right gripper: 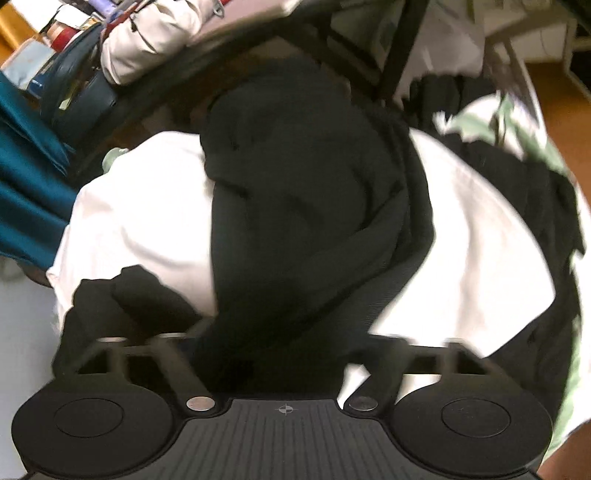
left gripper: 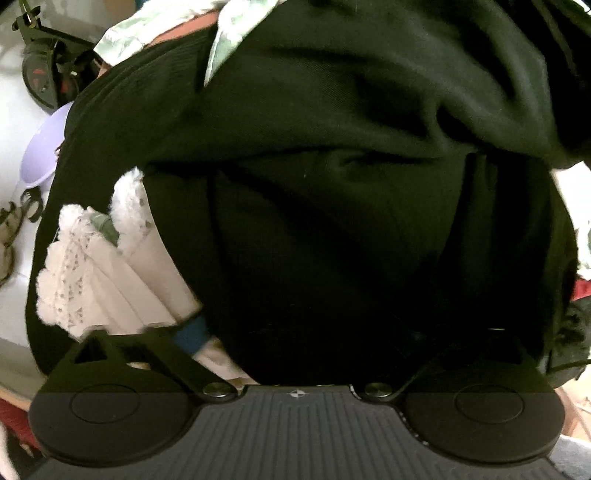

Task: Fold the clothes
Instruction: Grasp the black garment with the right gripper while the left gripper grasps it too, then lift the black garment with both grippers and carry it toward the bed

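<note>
The left hand-held gripper [left gripper: 295, 332] is sunk in the black garment [left gripper: 314, 184], which is heaped on the white worktop [right gripper: 140, 221]; whether it pinches cloth I cannot tell. The right hand-held gripper [right gripper: 284, 343] seems to straddle a hanging fold, grip unclear through blur. The garment looks soft, limp and fairly thick, best taken at a hem or edge.

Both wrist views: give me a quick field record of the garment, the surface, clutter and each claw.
garment: black garment, crumpled, fills the left wrist view; also
surface: white sheet under it
beside it: white lace-edged cloth, left in the left wrist view
other clothes: pale green printed fabric at the far edge
left claw: black cloth between the fingers; grip not visible
right claw: black cloth bunched between the fingers; grip unclear
</note>
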